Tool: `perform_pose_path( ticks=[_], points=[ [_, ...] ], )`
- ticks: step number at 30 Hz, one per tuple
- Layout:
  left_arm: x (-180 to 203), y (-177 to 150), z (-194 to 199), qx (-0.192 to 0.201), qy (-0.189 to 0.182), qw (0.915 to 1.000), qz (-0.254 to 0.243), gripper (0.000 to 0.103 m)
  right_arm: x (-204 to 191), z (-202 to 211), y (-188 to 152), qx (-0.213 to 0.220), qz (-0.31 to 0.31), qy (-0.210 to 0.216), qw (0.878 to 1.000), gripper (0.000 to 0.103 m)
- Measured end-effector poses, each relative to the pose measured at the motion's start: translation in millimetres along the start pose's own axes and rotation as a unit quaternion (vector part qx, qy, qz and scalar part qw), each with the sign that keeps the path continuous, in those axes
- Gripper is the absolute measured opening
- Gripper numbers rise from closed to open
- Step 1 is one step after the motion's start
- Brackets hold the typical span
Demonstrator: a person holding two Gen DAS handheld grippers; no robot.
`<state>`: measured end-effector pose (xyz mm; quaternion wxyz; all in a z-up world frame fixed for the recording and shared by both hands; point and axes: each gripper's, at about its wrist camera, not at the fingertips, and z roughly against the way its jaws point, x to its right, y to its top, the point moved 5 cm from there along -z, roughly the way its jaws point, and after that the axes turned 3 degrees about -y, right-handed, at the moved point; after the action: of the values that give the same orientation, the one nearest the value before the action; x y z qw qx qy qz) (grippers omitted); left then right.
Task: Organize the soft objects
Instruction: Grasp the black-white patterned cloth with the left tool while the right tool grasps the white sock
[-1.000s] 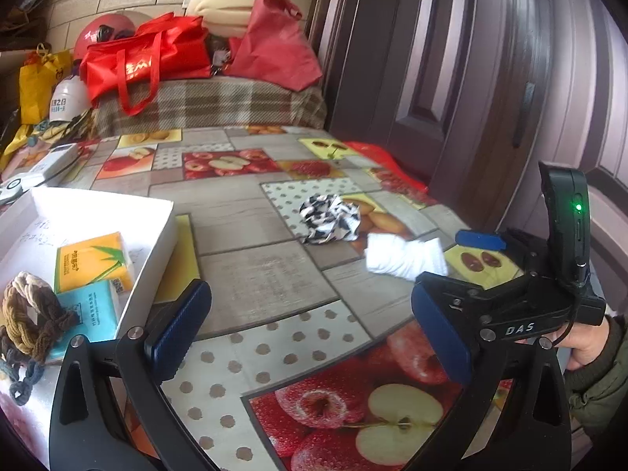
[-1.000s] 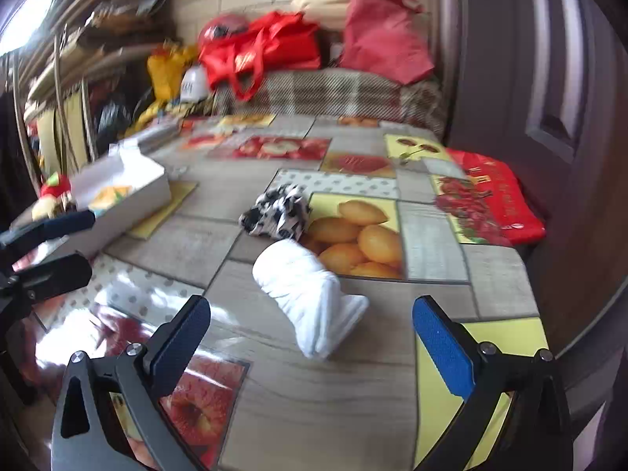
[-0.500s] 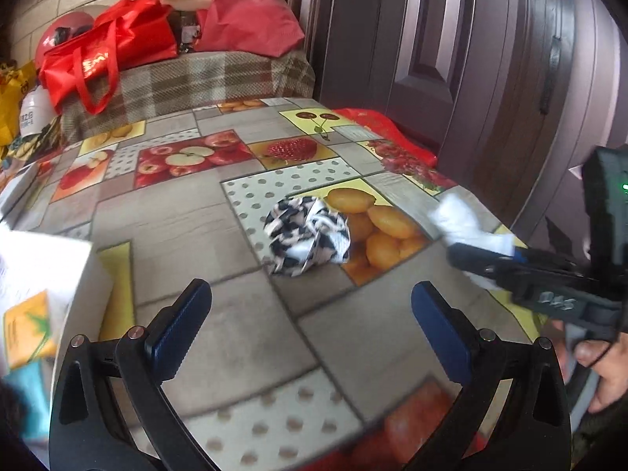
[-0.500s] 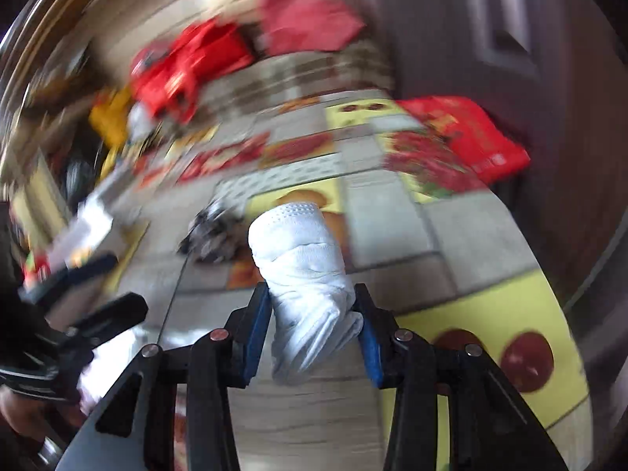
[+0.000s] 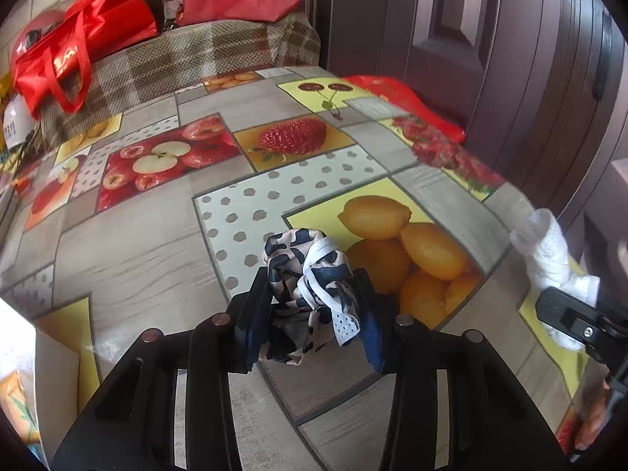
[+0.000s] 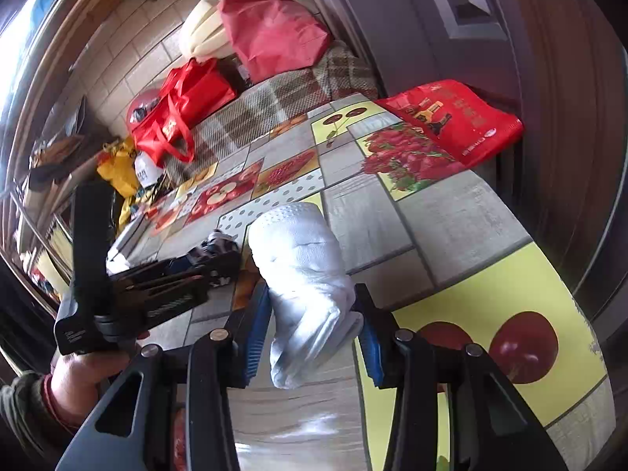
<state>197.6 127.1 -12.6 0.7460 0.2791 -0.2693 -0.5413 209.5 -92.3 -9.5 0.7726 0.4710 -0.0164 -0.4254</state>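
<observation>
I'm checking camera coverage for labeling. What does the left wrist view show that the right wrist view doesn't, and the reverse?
Only the left wrist view shows a white box corner at the lower left, and the left gripper shut on the black-and-white patterned cloth close up. Only the right wrist view shows the right gripper shut on the rolled white cloth close up, plus the hand holding the left gripper. Both show the fruit-print tablecloth, the red bags and both cloths.

Print on the red bag (image 6: 455, 117) is too small to read.
</observation>
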Motion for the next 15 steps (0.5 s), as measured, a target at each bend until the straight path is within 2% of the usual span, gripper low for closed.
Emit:
perform_pose_path(
  ticks=[6,11,15],
  points=[
    [17,-16,42,0.060,-0.005,0.9977,-0.030,0.040,-8,12,1,0.034,0.016,-0.011,0.999,0.042],
    [27,-51,93,0.102,-0.015,0.9934,-0.049,0.040,-22,23,3,0.073,0.057,-0.041,0.995,0.042],
    [40,-80,133,0.138,-0.007,0.9861,-0.093,0.040,-28,31,-3,0.088,0.055,-0.037,0.994,0.042]
  ],
)
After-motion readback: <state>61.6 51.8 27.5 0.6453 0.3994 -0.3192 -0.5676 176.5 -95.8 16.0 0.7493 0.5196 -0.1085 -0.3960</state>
